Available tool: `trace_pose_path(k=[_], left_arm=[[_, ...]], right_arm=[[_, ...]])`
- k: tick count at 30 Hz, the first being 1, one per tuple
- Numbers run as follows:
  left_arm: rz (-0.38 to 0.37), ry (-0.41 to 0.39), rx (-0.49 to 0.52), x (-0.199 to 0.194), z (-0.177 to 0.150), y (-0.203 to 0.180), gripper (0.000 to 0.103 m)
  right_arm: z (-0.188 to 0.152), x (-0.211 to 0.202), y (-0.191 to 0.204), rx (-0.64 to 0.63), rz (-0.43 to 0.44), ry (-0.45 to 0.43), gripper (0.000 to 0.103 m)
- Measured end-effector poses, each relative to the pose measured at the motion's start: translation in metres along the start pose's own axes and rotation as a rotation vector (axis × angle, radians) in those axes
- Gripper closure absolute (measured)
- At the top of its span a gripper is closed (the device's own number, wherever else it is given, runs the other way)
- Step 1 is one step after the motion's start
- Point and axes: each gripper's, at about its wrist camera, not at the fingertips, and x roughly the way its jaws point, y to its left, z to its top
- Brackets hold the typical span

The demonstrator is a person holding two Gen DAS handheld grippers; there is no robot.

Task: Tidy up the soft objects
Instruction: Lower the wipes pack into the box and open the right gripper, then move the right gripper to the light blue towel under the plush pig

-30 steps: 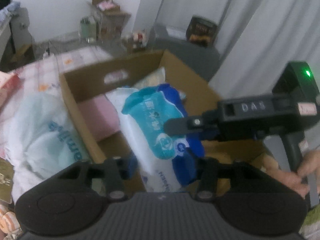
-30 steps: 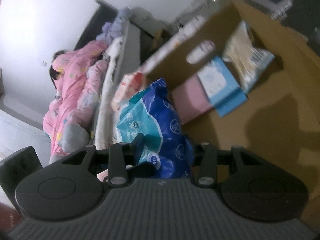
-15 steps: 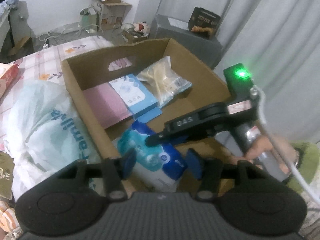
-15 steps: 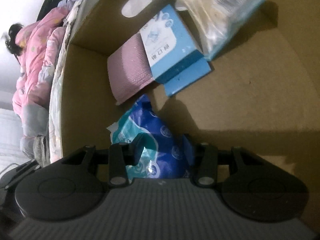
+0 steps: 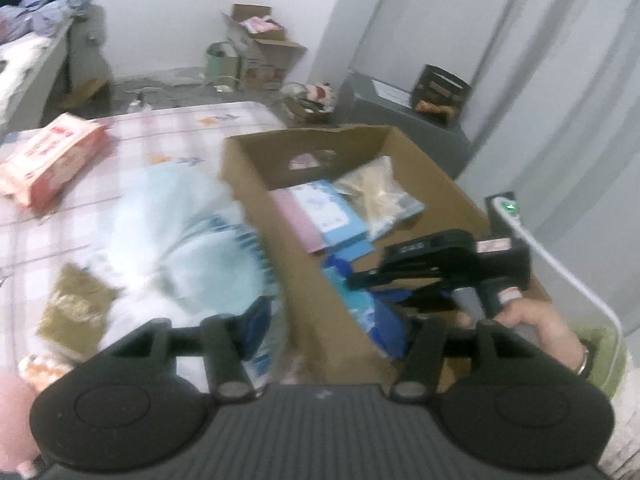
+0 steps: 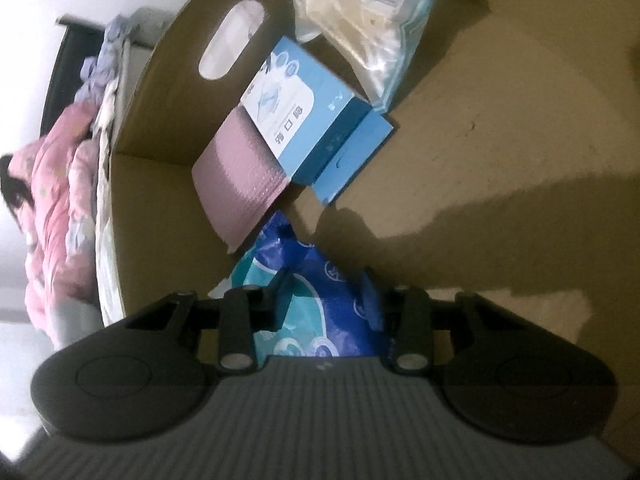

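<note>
- Blue-and-teal soft pack sits low in the right wrist frame, on the floor of the cardboard box, between the fingers of the right gripper, whose jaws have just been closing and now pinch it.
- Pink pad, light-blue carton and clear bag lie above it.
- Left gripper, lower centre of its blurred frame, straddles the box's near wall with jaws parted, holding nothing.
- Pale-blue bag lies left of the box.

blue box with Chinese print, barcode on clear bag
</note>
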Motion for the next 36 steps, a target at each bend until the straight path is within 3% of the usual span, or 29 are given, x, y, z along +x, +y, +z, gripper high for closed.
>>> trace_pose_path(k=[5, 8, 12, 16, 18, 21, 24, 31, 36], left_arm=[[0.06, -0.045, -0.048, -0.032, -0.022, 0.036, 0.039], [0.113, -0.083, -0.085, -0.058, -0.039, 0.063, 0.034], [0.191, -0.129, -0.144, -0.095, -0.07, 0.099, 0.029], [0.279, -0.14, -0.191, -0.119, -0.103, 0.127, 0.026], [0.305, -0.134, -0.215, -0.126, -0.121, 0.137, 0.026], [0.323, -0.137, -0.244, -0.133, -0.145, 0.147, 0.026], [0.353, -0.149, -0.255, -0.138, -0.166, 0.154, 0.026], [0.335, -0.137, -0.273, -0.137, -0.195, 0.164, 0.026], [0.335, -0.173, -0.253, -0.143, -0.201, 0.167, 0.026]], right_arm=[[-0.003, -0.003, 0.005, 0.003, -0.008, -0.037, 0.065], [-0.008, -0.026, 0.01, -0.037, 0.008, -0.09, 0.064], [-0.021, -0.057, 0.019, -0.105, 0.043, -0.085, 0.06], [-0.033, -0.063, 0.025, -0.184, -0.067, -0.031, 0.042], [-0.034, -0.053, 0.023, -0.184, -0.129, 0.027, 0.038], [-0.036, -0.032, 0.021, -0.167, -0.174, 0.125, 0.031], [-0.037, -0.023, 0.025, -0.158, -0.182, 0.135, 0.03], [-0.042, -0.023, 0.033, -0.109, -0.186, 0.045, 0.031], [-0.047, -0.036, 0.039, -0.135, -0.177, -0.028, 0.031]])
